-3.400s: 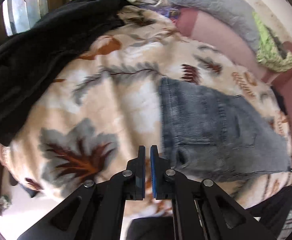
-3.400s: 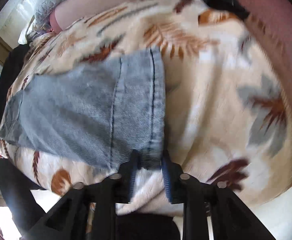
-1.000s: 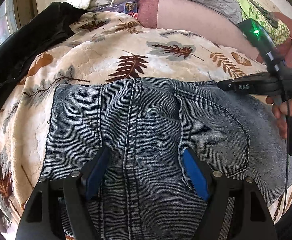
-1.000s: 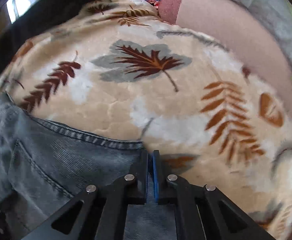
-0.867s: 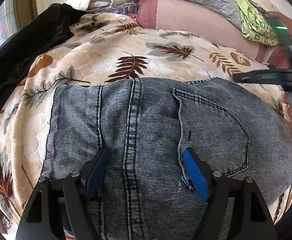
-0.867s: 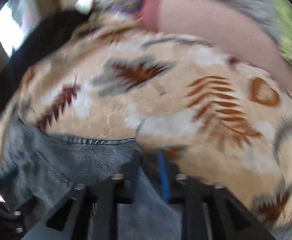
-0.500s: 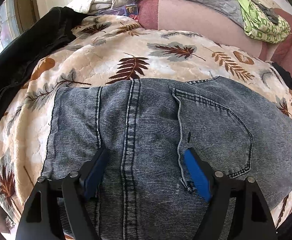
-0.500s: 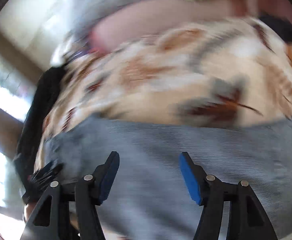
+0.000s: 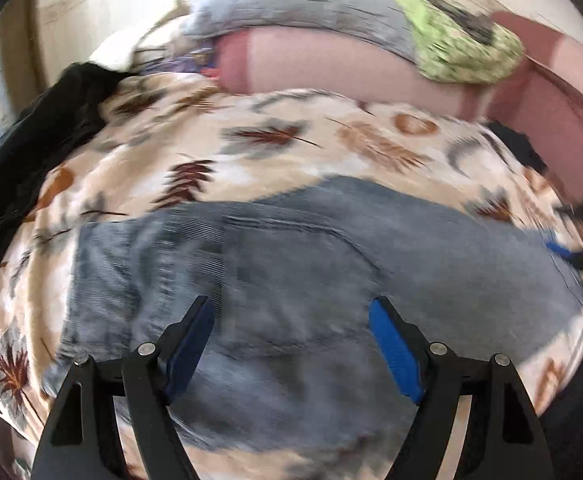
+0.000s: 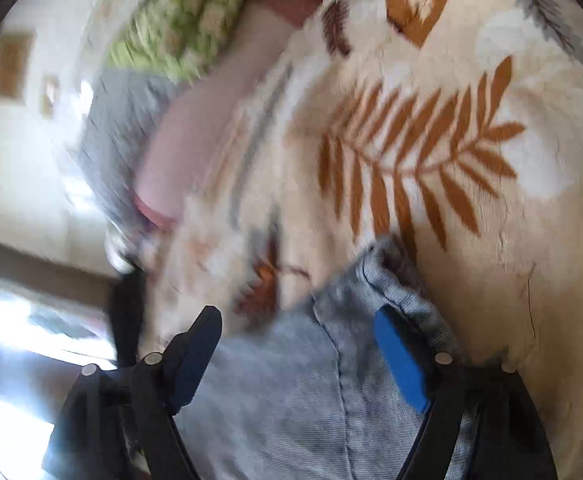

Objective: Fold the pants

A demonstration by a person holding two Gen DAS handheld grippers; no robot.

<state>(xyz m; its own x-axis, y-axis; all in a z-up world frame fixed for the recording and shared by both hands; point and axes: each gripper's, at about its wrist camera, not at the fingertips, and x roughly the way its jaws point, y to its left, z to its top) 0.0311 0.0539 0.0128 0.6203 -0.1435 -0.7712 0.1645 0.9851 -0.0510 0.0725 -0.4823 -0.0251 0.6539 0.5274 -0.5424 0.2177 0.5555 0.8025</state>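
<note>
Grey-blue denim pants (image 9: 311, 264) lie folded flat on a cream blanket with leaf prints (image 9: 275, 148). My left gripper (image 9: 291, 320) is open above the near part of the pants, holding nothing. My right gripper (image 10: 297, 334) is open over a corner of the pants (image 10: 311, 384), its right blue pad close by the raised denim edge. The right gripper (image 9: 571, 250) also shows blurred at the right end of the pants in the left wrist view.
A pink sofa back (image 9: 331, 68) with a grey quilt (image 9: 303, 4) and a green cloth (image 9: 463, 52) runs behind the blanket. A black garment (image 9: 31, 148) lies at the left. A bright window (image 10: 15, 312) shows at the left of the right wrist view.
The right gripper opened, let go of the denim and swung around to the pants' right end. The left gripper stayed open and pulled back a little. Both views are blurred by motion.
</note>
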